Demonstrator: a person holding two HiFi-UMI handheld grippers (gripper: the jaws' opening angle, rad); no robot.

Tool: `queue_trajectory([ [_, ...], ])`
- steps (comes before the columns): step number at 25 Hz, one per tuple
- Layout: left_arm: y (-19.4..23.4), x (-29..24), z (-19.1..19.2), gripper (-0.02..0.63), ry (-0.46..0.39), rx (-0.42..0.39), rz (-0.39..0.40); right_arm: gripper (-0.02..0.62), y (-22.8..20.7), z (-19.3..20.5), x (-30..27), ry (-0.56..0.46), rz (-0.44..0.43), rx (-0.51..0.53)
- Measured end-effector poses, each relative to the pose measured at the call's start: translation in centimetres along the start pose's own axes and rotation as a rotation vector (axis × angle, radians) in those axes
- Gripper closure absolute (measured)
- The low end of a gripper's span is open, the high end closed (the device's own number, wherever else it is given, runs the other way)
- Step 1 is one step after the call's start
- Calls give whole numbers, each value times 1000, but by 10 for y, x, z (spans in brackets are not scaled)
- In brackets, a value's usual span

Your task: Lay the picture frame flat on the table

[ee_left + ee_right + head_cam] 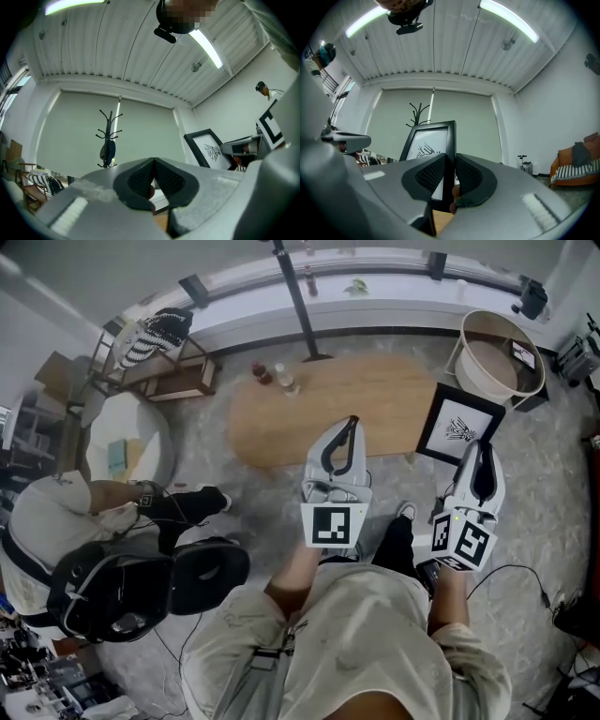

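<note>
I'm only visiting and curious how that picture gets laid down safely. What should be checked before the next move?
1. Right tongs clamped on the picture frame: ok, its black edge sits between the pads.
2. Left tongs free to help: ok, closed with nothing in them.
3. Frame lying flat: not ok, it stands upright in the right gripper view.
4. Bare space on the table for the frame: ok, the wood beside it is bare.
5. Bottles out of the way: ok, they stand near the table's far left end.
6. Frame's lower edge resting on the table: cannot tell.
</note>
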State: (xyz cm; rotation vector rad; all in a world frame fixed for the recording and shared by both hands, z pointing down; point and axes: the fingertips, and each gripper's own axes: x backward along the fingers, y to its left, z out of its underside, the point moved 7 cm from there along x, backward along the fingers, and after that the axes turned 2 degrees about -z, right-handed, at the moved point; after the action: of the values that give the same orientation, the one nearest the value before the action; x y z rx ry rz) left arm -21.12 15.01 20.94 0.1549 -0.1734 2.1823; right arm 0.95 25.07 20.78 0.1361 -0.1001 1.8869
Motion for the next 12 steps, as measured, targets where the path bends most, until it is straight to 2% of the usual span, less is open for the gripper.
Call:
queue_trajectory([
  [6,-30,-68,-11,601,7,-31,6,523,-49,-6,-58,22,-7,-17],
  [12,-47,-121,-13,601,0,-25,-2,523,-84,-5,-101,24,-14,-32],
])
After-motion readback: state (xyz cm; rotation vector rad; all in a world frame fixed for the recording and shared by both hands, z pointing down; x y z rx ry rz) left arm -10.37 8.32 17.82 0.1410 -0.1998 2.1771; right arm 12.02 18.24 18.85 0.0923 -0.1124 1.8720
